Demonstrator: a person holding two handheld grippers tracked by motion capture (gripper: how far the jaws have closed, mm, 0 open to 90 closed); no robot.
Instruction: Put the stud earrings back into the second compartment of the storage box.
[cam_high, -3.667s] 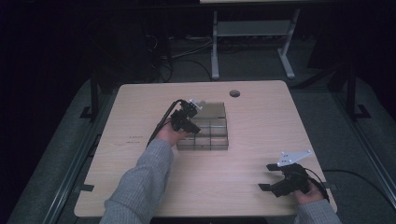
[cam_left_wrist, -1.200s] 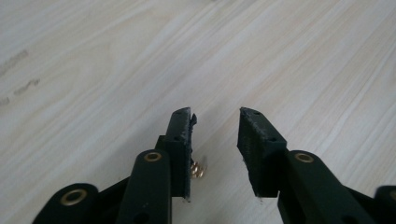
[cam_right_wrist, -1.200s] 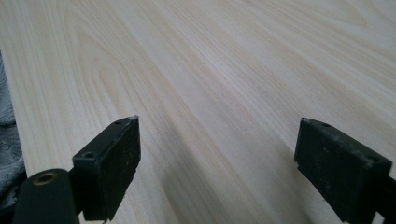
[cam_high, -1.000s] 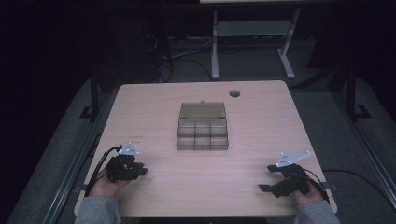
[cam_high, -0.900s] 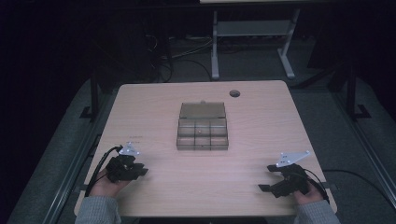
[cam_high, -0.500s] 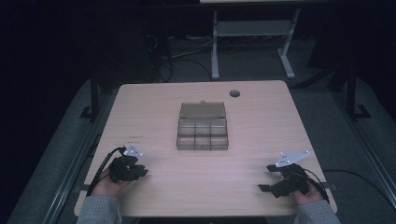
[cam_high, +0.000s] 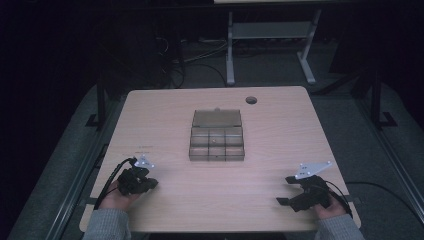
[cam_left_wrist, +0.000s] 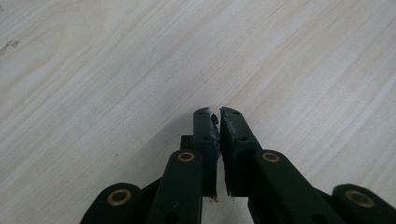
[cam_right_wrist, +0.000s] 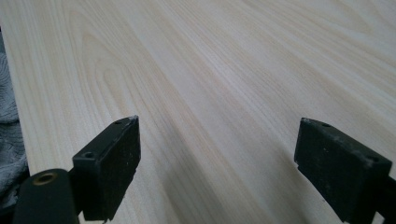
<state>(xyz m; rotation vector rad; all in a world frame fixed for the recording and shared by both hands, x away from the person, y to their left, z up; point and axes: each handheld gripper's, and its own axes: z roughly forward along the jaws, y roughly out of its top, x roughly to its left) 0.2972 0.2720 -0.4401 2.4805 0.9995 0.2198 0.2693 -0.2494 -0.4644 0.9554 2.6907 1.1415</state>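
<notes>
The left tongs (cam_high: 148, 184), at seven o'clock on the table (cam_high: 165, 115), have just been closing and now meet on nothing. The right tongs (cam_high: 285, 190), at five o'clock, stand apart. The compartment box (cam_high: 217, 144) sits mid-table, lid seemingly open.

I see pale, matt wood grain across the desk (cam_high: 280, 130). The compartment box (cam_high: 217, 142) looks like smoky translucent plastic with a slight sheen. My left tongs (cam_left_wrist: 218, 112) and right tongs (cam_right_wrist: 217, 158) are matt black plastic with scuffed pads and brass-coloured rivets.
</notes>
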